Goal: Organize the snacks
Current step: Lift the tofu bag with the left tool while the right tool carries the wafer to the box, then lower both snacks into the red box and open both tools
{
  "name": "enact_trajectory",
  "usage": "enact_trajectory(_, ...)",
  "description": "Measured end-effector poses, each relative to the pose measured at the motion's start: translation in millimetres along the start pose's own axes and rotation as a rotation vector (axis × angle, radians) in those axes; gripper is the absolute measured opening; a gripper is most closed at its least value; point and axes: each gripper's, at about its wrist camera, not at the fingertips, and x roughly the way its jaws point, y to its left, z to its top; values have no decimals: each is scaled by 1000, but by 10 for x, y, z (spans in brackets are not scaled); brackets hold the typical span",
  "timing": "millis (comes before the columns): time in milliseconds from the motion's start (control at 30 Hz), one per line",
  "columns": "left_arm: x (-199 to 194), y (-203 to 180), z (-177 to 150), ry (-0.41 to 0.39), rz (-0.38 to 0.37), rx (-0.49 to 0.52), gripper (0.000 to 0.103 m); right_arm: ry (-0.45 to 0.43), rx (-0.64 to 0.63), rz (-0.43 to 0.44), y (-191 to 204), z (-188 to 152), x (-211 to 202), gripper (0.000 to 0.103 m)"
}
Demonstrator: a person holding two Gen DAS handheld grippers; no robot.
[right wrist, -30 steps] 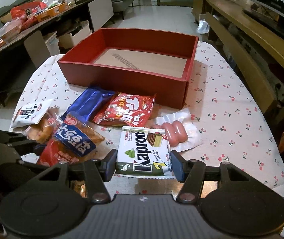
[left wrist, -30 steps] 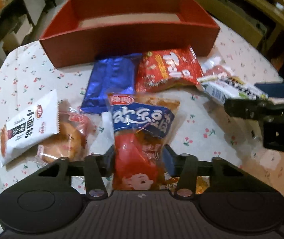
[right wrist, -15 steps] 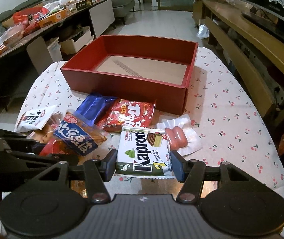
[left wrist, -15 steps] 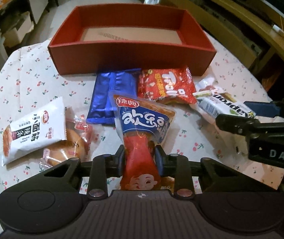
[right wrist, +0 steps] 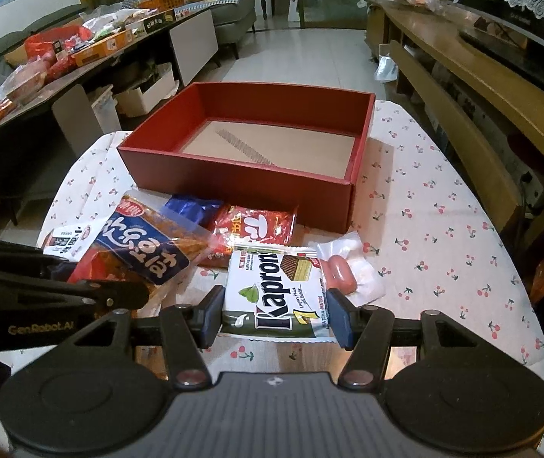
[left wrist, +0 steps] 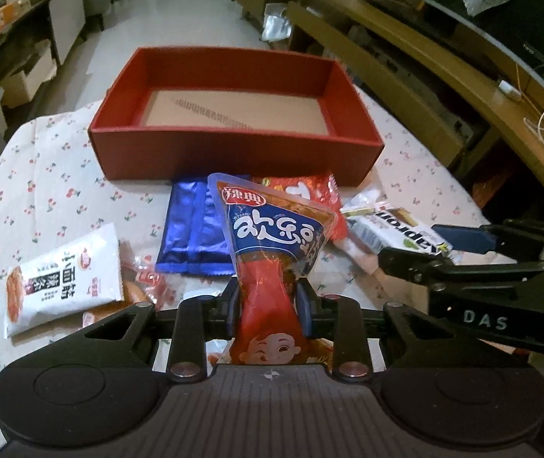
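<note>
The bun pack (left wrist: 138, 294) at lower left of the left wrist view is mostly buried under the white noodle-snack pack (left wrist: 62, 278), so it's hard to say what it is exactly. One red box (left wrist: 233, 114) sits upper centre. Counting six or seven snack packs, all outside it. Left gripper (left wrist: 270, 297) is clamped on the red-and-blue snack bag (left wrist: 275, 236). Right gripper (right wrist: 273, 315) has its pads against the Kapron wafer pack (right wrist: 275, 294), the sausage pack (right wrist: 344, 271) just beside.
</note>
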Motion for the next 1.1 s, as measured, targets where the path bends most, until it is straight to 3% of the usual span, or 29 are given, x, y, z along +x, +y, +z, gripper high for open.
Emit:
enact_trajectory(500,-56,9,323,-59,-28,-2,37,-64,19,19,24,304,-33,69)
enact_trajectory(1100,174,61,1125,-150,11,2,36,-138,74,-37,-165,1060,270,69)
